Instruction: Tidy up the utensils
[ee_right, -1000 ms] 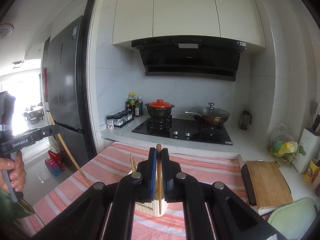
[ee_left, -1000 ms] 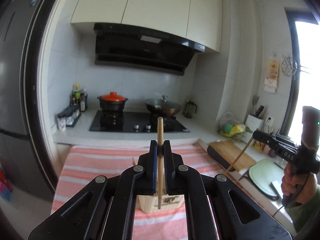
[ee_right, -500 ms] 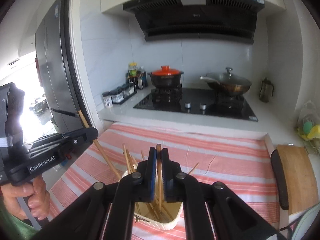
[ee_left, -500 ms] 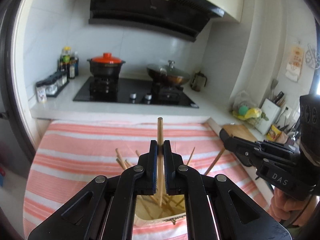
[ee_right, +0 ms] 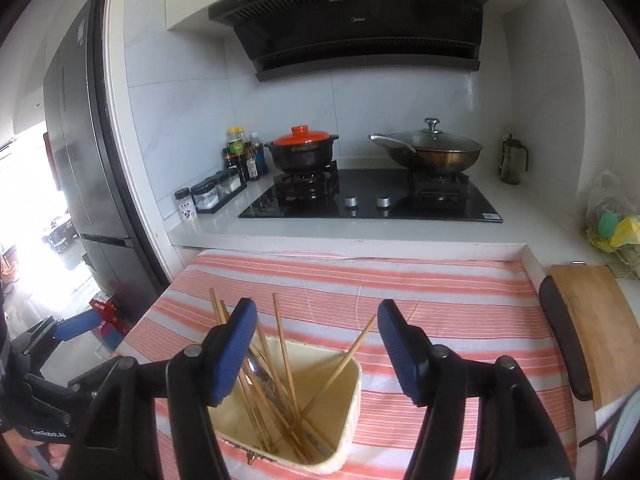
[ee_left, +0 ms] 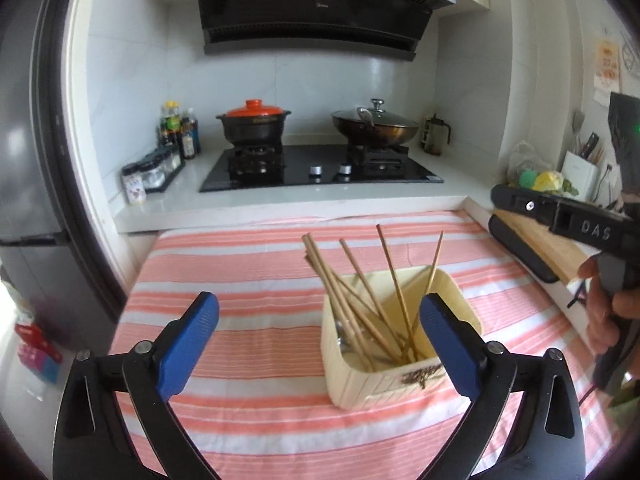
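Your left gripper [ee_left: 319,330] had just been opening, jaws now spread wide w/ nothing between the blue pads [ee_left: 188,343], angled downward. Your right gripper [ee_right: 316,344] had also just been opening, jaws partway apart, empty, tilted down too. Your right hand [ee_left: 608,304] was wrapped round its handle; left gripper's body showed at the right view's left edge.

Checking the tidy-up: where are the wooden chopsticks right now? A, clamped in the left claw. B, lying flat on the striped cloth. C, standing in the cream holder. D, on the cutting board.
C: the chopsticks lean inside the cream holder, and both claws stand open with nothing in them.
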`<state>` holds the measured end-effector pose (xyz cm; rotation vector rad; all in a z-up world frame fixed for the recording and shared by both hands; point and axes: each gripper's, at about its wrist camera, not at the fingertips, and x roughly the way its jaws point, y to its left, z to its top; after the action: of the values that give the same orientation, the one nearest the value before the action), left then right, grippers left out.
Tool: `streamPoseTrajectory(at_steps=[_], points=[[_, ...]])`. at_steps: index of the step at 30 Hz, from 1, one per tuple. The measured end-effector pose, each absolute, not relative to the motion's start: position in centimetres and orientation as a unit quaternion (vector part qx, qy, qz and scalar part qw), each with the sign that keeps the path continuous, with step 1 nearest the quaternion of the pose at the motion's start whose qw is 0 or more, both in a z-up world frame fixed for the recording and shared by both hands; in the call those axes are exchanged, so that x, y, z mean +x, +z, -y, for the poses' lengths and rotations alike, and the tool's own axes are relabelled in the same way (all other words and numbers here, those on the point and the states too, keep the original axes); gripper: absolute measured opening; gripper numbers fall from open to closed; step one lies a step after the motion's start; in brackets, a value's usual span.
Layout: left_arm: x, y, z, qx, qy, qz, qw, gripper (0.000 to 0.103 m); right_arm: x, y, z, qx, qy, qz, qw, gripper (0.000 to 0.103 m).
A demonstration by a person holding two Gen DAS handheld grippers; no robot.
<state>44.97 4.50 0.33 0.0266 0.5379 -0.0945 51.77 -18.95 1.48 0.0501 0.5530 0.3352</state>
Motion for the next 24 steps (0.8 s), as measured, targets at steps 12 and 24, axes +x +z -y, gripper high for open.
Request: streamPoseTrajectory(at_steps=[12, 24], points=[[28.2, -0.7, -1.2, 0.056, 0.007, -0.265, 0.963, 0.102, 30.4, 2.0, 20.8, -0.017, 0.131, -0.227, 0.965, 0.09], [19.3, 0.7, -0.5, 0.002, 0.015, -0.26, 0.965, 0.103, 19.2, 1.1, 21.6, -0.027, 0.076, -0.235, 0.969, 0.103]])
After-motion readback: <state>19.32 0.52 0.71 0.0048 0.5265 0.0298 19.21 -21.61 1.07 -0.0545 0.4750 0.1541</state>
